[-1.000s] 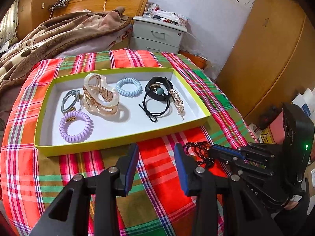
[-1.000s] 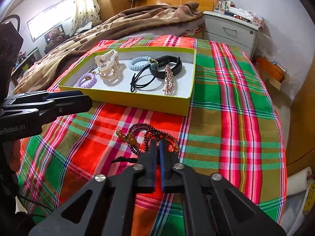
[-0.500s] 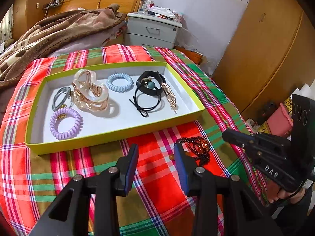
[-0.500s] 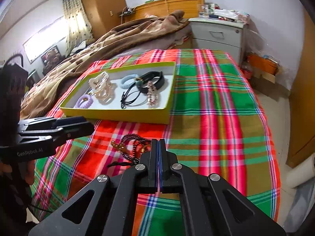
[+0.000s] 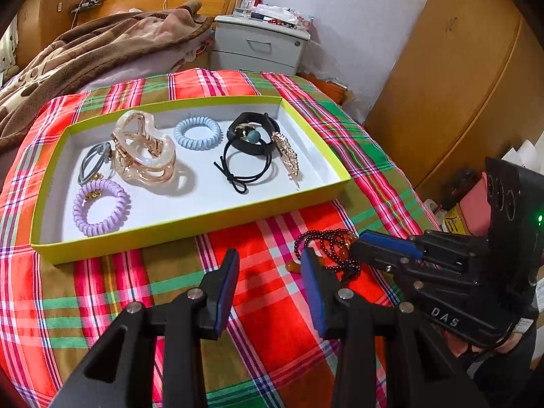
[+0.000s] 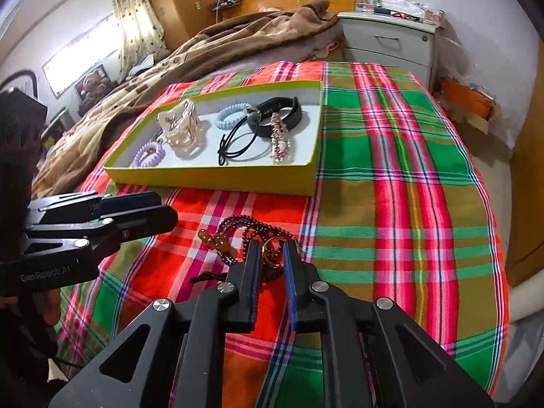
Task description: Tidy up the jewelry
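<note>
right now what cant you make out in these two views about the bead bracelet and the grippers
- Bead bracelet: its near part is hidden behind the right gripper in the right wrist view; the left gripper finger covers its left edge in the left wrist view.
- Whether the right gripper fingers touch the beads: cannot tell.
- Grey hair tie: partly behind the clear claw clip, left wrist view.

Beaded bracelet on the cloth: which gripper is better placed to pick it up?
Right. The right gripper is open directly over the beaded bracelet; the left gripper, also open, sits beside it.
</note>
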Motion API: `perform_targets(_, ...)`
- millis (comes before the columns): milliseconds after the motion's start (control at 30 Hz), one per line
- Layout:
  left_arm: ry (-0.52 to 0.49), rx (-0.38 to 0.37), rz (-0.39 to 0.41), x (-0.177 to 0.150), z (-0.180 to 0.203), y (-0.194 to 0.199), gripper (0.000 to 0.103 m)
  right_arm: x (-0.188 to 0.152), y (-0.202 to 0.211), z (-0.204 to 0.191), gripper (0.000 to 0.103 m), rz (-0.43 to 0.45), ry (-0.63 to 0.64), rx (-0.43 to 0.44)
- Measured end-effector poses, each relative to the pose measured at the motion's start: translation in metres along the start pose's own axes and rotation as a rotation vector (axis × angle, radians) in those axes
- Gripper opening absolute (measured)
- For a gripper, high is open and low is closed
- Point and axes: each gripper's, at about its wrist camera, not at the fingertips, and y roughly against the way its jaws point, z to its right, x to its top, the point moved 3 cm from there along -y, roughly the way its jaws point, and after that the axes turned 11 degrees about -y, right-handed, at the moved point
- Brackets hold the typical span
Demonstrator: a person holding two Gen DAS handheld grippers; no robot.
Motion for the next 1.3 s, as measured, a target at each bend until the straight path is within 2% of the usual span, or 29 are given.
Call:
perform_targets(167, 0.003, -0.002, -0.002, -0.001, -0.001, -0.001, 0.039, 0.000, -0.007, -0.009, 0.014, -0.020, 0.047, -0.030)
perform_targets(233, 0.002, -0.003, -0.002, -0.001, -0.001, -0.001, 0.039, 0.001, -0.011, -0.007, 0.014, -0.024, 0.036, -0.059)
perform_targets(333, 0.003, -0.003, -0.003, -0.001, -0.001, -0.001, 0.039, 0.001, -0.011, -0.006, 0.014, -0.023, 0.013, -0.058)
perform_targets(467, 0.000, -0.004, -0.005, -0.001, 0.000, -0.002, 0.039, 0.001, -0.010, -0.002, 0.014, -0.019, -0.023, -0.040)
perform_targets(567, -0.002, -0.005, -0.005, -0.001, 0.001, -0.002, 0.039, 0.002, -0.008, 0.001, 0.007, -0.013, -0.043, -0.030)
perform_targets(733, -0.005, -0.007, -0.007, -0.001, 0.002, -0.003, 0.039, 0.002, 0.000, 0.005, 0.004, 0.012, -0.062, -0.016)
perform_targets(1000, -0.051, -0.050, -0.014, 0.002, 0.019, -0.008, 0.039, 0.007, 0.018, 0.018, 0.003, 0.055, -0.144, 0.067)
perform_targets(1300, -0.122, -0.089, -0.055, 0.003, 0.046, -0.028, 0.045, 0.008, 0.037, 0.042, 0.003, 0.100, -0.213, 0.077)
